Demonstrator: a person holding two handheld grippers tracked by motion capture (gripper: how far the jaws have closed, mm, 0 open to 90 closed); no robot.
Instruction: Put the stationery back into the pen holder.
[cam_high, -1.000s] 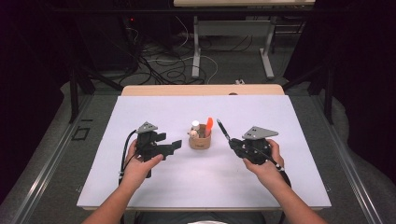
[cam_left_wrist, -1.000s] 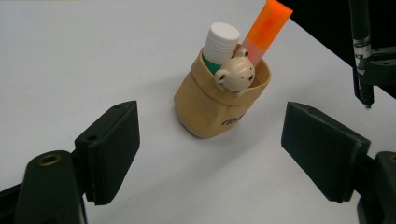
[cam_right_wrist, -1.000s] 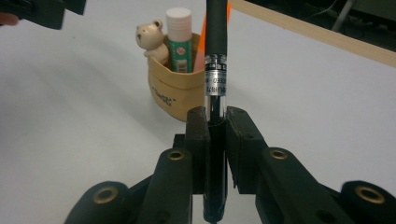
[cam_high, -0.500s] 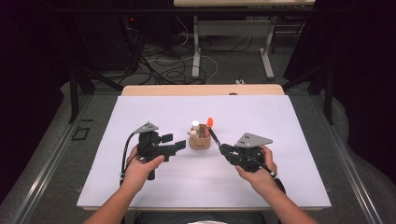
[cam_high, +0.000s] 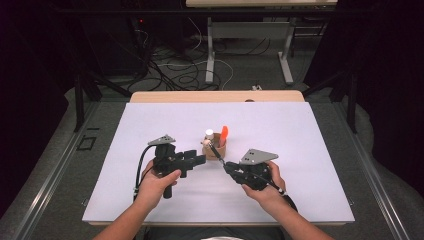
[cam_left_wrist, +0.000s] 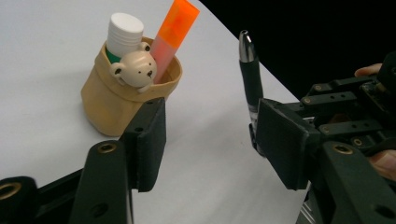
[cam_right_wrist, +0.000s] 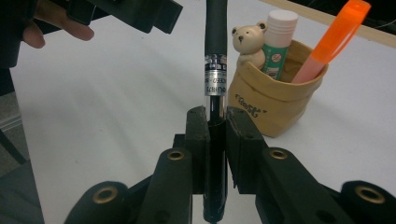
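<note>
A tan pouch (cam_left_wrist: 122, 100) holds a glue stick (cam_left_wrist: 122, 33) and an orange marker (cam_left_wrist: 173, 32). A black pen (cam_left_wrist: 250, 79) stands upright behind the right pad, just beside it.

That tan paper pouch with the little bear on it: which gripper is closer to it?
Left. The left gripper sits just beside the tan paper pouch, apart from it. The right gripper is farther back, fingers shut on a black pen.
</note>
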